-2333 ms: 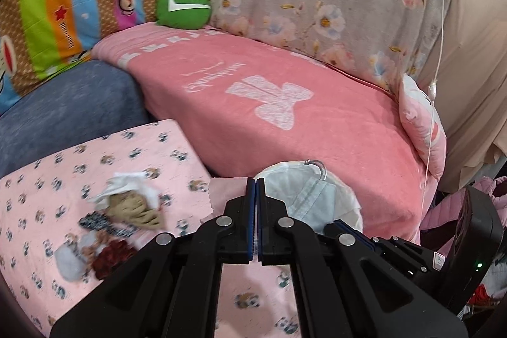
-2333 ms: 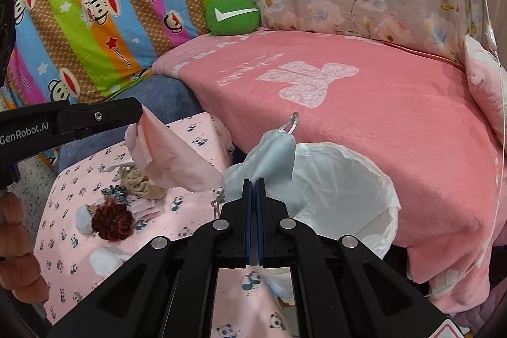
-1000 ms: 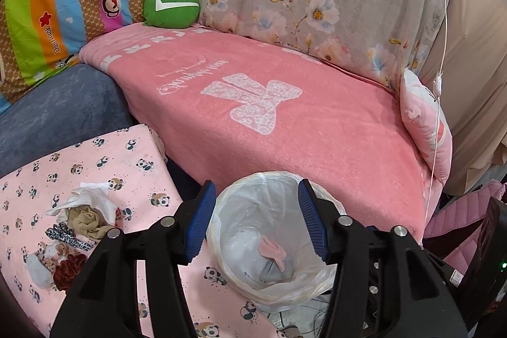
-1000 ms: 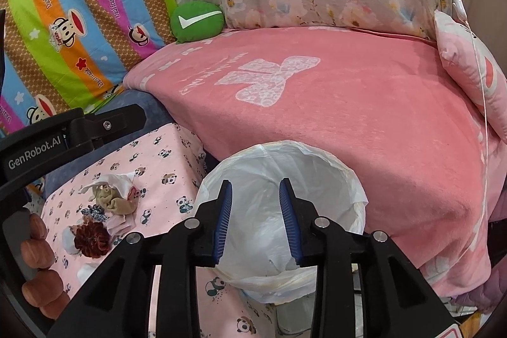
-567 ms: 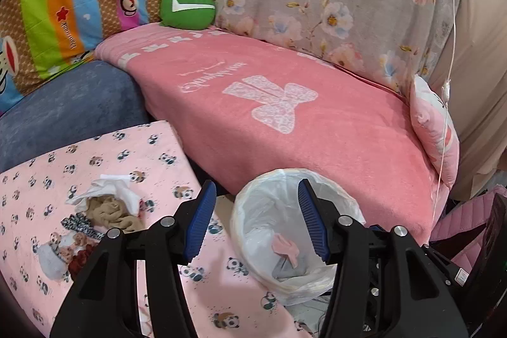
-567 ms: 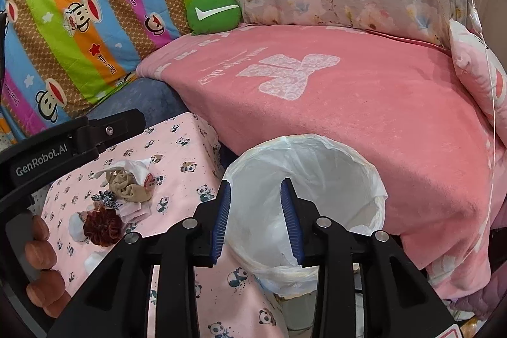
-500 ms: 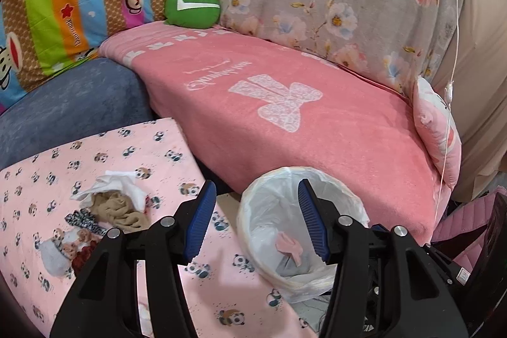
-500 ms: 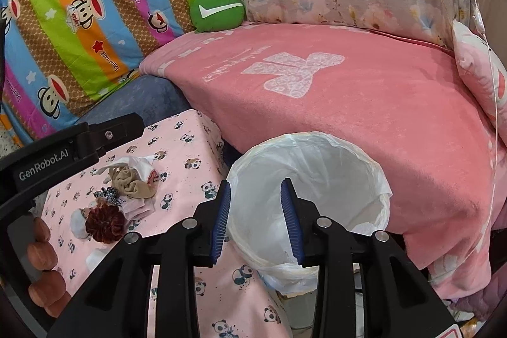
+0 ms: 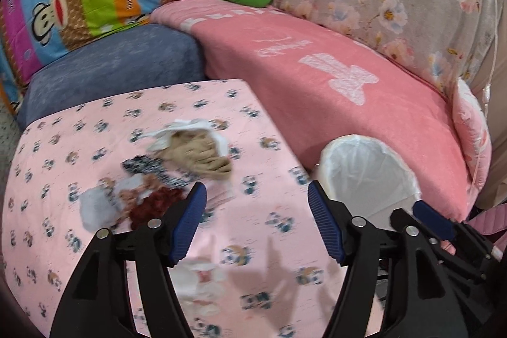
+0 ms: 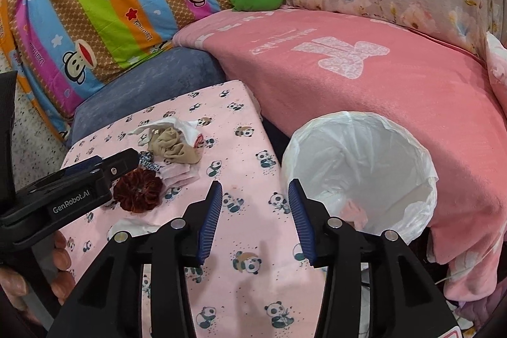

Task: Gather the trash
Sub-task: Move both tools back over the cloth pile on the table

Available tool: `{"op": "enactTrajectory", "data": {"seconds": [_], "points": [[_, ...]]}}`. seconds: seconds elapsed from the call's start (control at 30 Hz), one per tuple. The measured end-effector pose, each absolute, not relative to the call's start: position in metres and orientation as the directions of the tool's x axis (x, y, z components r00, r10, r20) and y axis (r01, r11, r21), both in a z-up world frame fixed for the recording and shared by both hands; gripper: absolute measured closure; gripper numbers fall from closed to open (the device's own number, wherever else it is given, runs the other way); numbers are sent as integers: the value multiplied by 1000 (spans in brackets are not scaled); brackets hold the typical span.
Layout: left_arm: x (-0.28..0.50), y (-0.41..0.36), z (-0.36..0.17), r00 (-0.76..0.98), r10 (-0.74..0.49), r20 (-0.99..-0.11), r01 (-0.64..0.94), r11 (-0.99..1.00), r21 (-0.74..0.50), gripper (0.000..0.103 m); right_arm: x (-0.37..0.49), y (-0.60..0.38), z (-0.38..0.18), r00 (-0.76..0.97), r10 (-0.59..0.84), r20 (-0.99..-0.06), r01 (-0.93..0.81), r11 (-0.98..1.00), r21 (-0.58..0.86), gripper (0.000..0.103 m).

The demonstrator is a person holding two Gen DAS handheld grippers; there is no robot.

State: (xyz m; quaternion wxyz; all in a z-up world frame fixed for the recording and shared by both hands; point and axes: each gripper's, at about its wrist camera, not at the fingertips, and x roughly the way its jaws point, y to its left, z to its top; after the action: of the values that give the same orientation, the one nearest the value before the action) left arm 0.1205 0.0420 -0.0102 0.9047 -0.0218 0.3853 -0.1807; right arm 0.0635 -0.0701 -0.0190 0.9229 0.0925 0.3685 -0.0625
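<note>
Left gripper (image 9: 256, 220) fingers spread, empty, over bench (image 9: 63, 148). Right gripper (image 10: 252, 217) fingers spread, empty. Trash pile (image 10: 164, 154) near bench far-left area; bin (image 10: 358, 167) beside right edge.

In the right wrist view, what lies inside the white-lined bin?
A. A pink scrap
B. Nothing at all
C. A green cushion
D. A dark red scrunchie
A: a pink scrap shows low inside the bin, while the scrunchie lies out on the panda cloth.
</note>
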Motion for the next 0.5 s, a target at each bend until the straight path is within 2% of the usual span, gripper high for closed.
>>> {"op": "enactTrajectory", "data": {"seconds": [0.33, 0.5], "points": [[122, 122, -38, 655, -200, -728, 152, 979, -133, 34, 74, -1, -46, 685, 51, -727, 76, 987, 140, 41], [126, 158, -51, 654, -140, -743, 81, 990, -116, 28, 80, 37, -67, 643, 107, -758, 13, 988, 151, 40]]}}
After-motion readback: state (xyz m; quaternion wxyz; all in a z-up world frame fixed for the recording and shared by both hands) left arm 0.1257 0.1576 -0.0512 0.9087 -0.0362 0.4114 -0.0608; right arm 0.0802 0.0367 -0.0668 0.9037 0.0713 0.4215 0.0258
